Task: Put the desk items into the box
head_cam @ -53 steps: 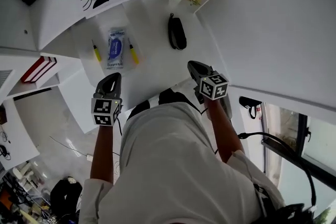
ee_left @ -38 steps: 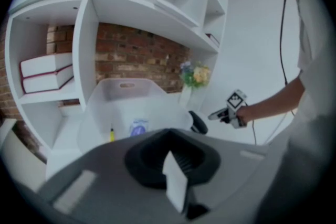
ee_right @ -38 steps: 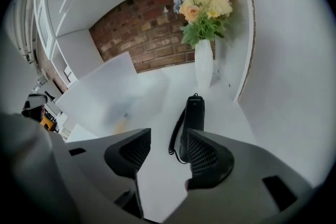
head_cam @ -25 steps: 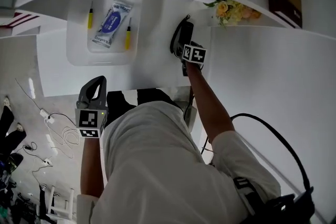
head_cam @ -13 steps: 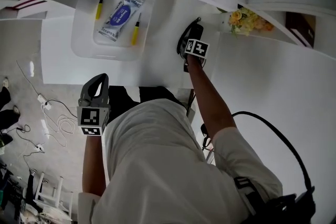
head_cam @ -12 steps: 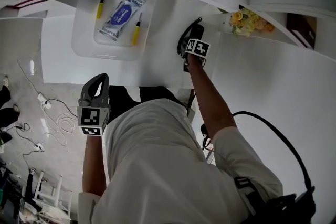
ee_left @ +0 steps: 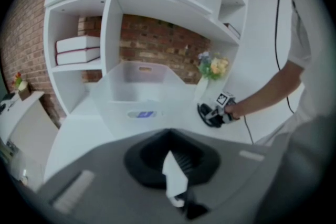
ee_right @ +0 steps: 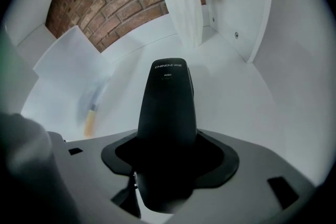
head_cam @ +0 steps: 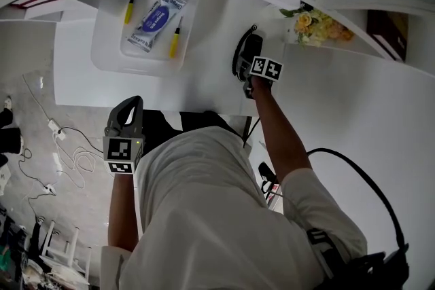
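The right gripper reaches down to the white desk, its fingers closed on the near end of a black device; the device lies just beside a bunch of yellow flowers, well apart from the clear box; inside the box lie 2 yellow pens with 1 blue packet between them; the left gripper hangs back near the person's body, off the desk edge, jaws pressed together on nothing.
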